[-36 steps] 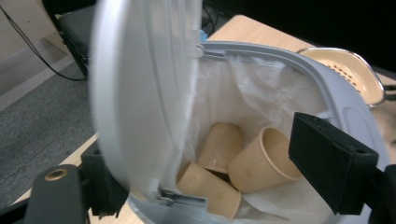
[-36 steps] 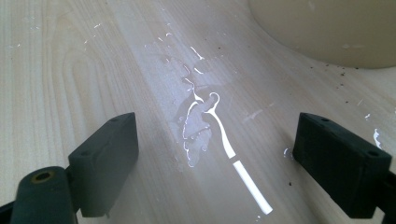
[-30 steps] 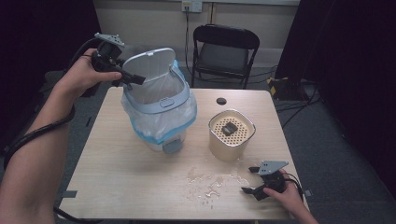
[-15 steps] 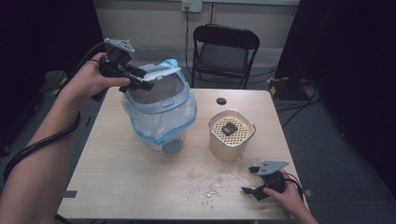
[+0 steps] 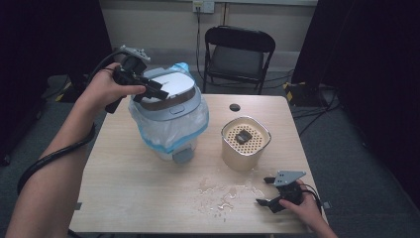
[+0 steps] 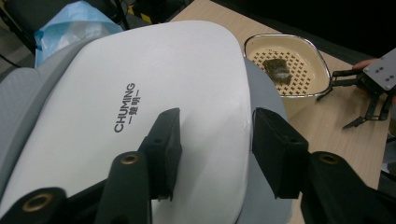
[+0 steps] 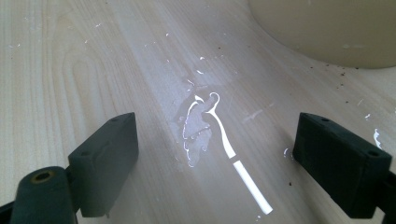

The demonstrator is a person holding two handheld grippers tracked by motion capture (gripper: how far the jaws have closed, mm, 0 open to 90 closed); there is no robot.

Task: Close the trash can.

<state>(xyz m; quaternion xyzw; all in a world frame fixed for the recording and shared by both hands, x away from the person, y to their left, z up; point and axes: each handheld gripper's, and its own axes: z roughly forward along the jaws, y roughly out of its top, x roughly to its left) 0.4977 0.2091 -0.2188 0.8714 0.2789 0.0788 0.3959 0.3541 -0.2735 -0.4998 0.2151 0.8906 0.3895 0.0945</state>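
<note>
Table (image 5: 124,198): pale wood, carrying everything below; places are given from the bin.
Bin (image 5: 168,134): small pedal-type bin, pale grey body, standing upright on the table's far left part; the biggest thing on it. A grey pedal (image 5: 183,155) sticks out at its base toward the person.
Liner (image 5: 193,121): clear blue-tinted plastic bag, pulled over the bin's rim and puffed around its upper body; a crumpled corner stands up behind the lid.
Lid (image 6: 154,88): white, glossy, rounded rectangle set in a grey frame, lying down over the bin's mouth.
Writing: "CHUMING" in grey capitals on the lid, with 2 small characters between dashes beneath it, too fine to read surely.
Beige container (image 5: 245,144): rounded tub just right of the bin, apart from it, with a perforated insert holding 1 dark lump.
Spill (image 5: 223,193): clear wet patch on the wood in front of the bin and tub.
Left gripper (image 6: 212,149): at the bin's top left, over the lid; its jaws have just been closing, the lid's near edge between them, whether the pads press on it I cannot tell.
Right gripper (image 7: 215,158): well right of the bin, near the table's front edge, jaws spread wide over the spill, empty.
Black cap (image 5: 235,107): small round thing behind the tub.
</note>
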